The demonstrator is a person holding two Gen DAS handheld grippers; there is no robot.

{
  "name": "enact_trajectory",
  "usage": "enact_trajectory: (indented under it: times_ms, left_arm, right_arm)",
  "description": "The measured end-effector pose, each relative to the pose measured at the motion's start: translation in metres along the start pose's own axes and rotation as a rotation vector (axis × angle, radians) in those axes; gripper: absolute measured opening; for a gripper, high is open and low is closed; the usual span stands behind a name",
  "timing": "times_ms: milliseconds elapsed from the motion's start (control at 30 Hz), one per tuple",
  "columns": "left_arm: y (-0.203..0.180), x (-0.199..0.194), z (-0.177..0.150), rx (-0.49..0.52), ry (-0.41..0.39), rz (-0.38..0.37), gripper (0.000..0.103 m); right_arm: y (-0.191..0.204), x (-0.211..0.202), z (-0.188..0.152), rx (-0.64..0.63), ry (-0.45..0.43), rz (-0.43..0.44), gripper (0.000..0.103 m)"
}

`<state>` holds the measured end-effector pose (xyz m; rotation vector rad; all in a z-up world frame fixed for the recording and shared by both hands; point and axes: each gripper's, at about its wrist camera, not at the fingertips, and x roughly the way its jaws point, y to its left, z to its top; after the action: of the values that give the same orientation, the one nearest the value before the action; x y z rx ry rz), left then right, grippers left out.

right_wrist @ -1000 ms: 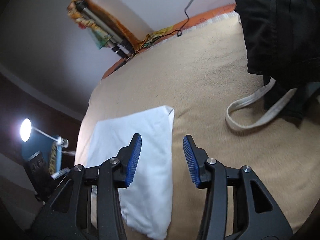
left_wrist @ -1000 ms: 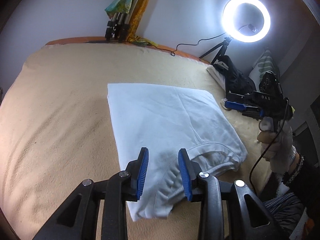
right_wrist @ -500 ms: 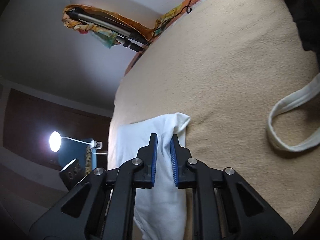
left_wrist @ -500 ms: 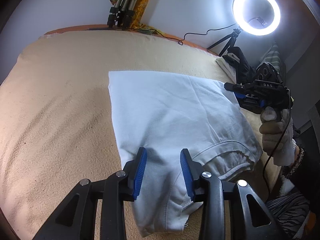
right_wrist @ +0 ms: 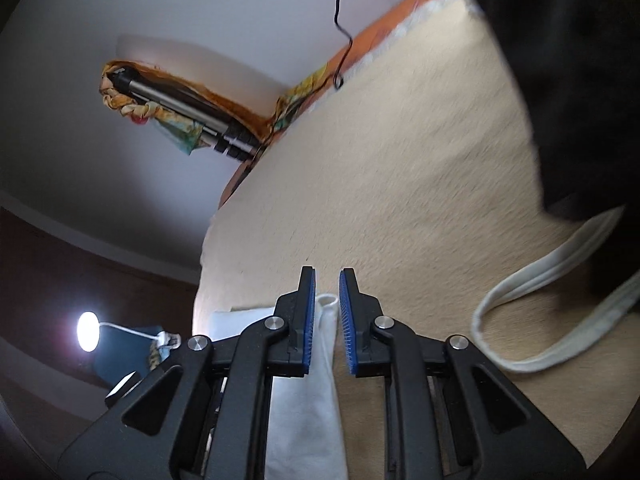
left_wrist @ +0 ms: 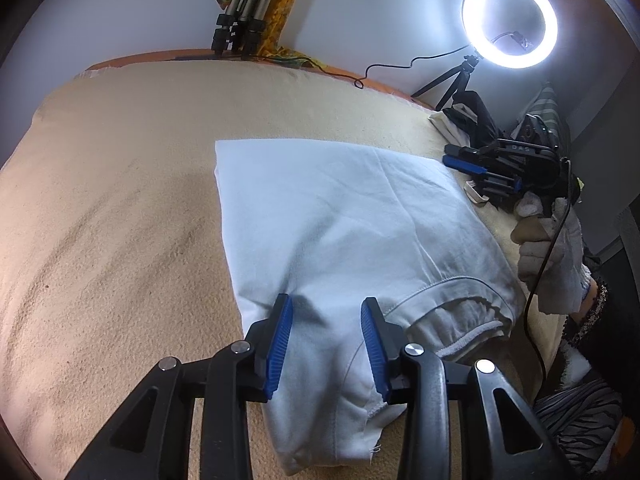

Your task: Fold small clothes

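A folded white garment (left_wrist: pixel 340 232) lies flat on the beige bed cover (left_wrist: pixel 112 220). Its collar end is nearest me. My left gripper (left_wrist: pixel 326 320) is open, its blue pads on either side of the cloth near the collar. My right gripper (right_wrist: pixel 327 292) has its jaws nearly together over the far right corner of the garment (right_wrist: pixel 326 320); a narrow gap shows and the corner sits between them. In the left wrist view the right gripper (left_wrist: pixel 466 166) is at the garment's far right corner.
A ring light (left_wrist: pixel 508 20) on a small tripod stands at the back right. Dark clothes (left_wrist: pixel 472 120) and a white strap (right_wrist: pixel 540 300) lie at the right. A folded tripod (left_wrist: pixel 236 32) leans on the wall at the back. A cable (left_wrist: pixel 384 70) runs along the bed's edge.
My right gripper went from wide open to nearly shut around the garment's far corner. My left gripper moved forward onto the cloth near the collar and stayed open.
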<state>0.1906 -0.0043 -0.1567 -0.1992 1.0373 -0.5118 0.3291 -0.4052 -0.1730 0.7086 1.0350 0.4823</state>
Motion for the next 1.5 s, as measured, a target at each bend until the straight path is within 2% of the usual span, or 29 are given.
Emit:
enact_trajectory:
  times_ms: [33, 100, 133, 200, 433, 500, 600, 700, 867, 1067, 1200, 1267, 1333, 1400, 1467, 1500]
  left_arm:
    - [0.0, -0.001, 0.0, -0.004, -0.001, -0.003, 0.038]
    - [0.0, -0.004, -0.001, -0.01, -0.008, -0.022, 0.053]
    - [-0.001, -0.006, -0.002, -0.012, -0.012, -0.027, 0.055]
    - [-0.004, -0.008, -0.004, 0.0, -0.014, -0.023, 0.056]
    - [0.0, -0.005, -0.005, -0.001, -0.007, -0.02, 0.057]
    - [0.0, -0.004, -0.004, 0.004, -0.007, -0.017, 0.057]
    - [-0.002, -0.002, -0.004, 0.016, -0.01, -0.011, 0.058]
    - [-0.003, -0.002, -0.004, 0.033, -0.011, -0.006, 0.058]
    - [-0.001, -0.005, -0.002, 0.014, -0.014, -0.012, 0.059]
    - [0.0, -0.021, -0.005, 0.028, -0.068, 0.048, 0.065]
    - [0.003, -0.033, -0.007, 0.035, -0.123, 0.112, 0.066]
    - [0.005, -0.038, -0.006, 0.037, -0.146, 0.126, 0.066]
    - [0.006, -0.042, -0.005, 0.03, -0.152, 0.133, 0.066]
    - [0.008, -0.045, -0.002, 0.017, -0.151, 0.137, 0.065]
    - [0.009, -0.049, 0.001, 0.015, -0.15, 0.144, 0.063]
    - [0.008, -0.051, 0.002, 0.019, -0.153, 0.152, 0.062]
  right_arm:
    - [0.002, -0.004, 0.0, -0.009, -0.003, -0.002, 0.015]
    - [0.006, -0.012, -0.001, -0.022, 0.012, 0.013, 0.015]
    - [0.007, -0.012, -0.002, -0.022, 0.029, 0.022, 0.021]
    - [0.006, -0.011, -0.006, -0.023, 0.065, 0.029, 0.026]
    - [-0.003, 0.025, -0.017, 0.01, 0.194, 0.092, 0.026]
    - [-0.001, 0.031, -0.017, 0.011, 0.191, 0.122, 0.019]
    - [-0.001, 0.036, -0.01, 0.018, 0.149, 0.132, 0.016]
    - [-0.003, 0.037, -0.007, 0.017, 0.092, 0.073, 0.009]
    - [0.008, 0.022, -0.004, -0.054, 0.008, -0.096, 0.009]
    - [0.036, -0.008, -0.009, -0.174, 0.006, -0.194, 0.012]
    - [0.06, -0.02, -0.024, -0.282, 0.017, -0.268, 0.033]
    - [0.077, -0.027, -0.036, -0.371, 0.018, -0.334, 0.035]
    - [0.09, -0.034, -0.049, -0.437, 0.009, -0.39, 0.042]
    - [0.102, -0.041, -0.061, -0.473, -0.009, -0.413, 0.045]
    - [0.113, -0.05, -0.075, -0.504, -0.03, -0.423, 0.057]
    - [0.117, -0.053, -0.079, -0.51, -0.043, -0.426, 0.068]
